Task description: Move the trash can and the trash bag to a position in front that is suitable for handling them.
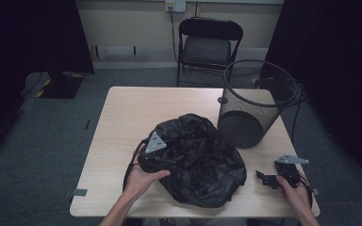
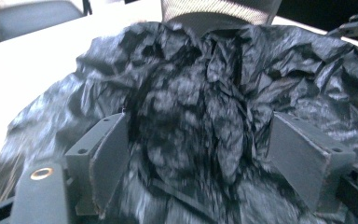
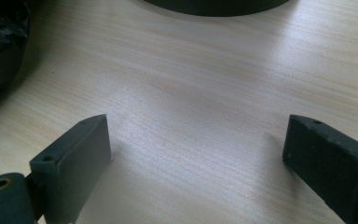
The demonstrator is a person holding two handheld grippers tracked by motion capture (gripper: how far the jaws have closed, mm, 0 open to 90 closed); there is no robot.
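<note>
A crumpled black plastic bag lies in a puffed heap on the near middle of the wooden table. My left gripper pushes into the heap's left side, with a hand under it. In the left gripper view its jaws stand wide apart, and loose folds of the bag fill the gap without being pinched. My right gripper rests low at the table's near right, open, with bare wood between its jaws. An edge of the bag lies off to its left.
A black mesh wastebasket stands upright on the table just behind and to the right of the bag; its base is ahead of the right gripper. A folding chair stands beyond the table's far edge.
</note>
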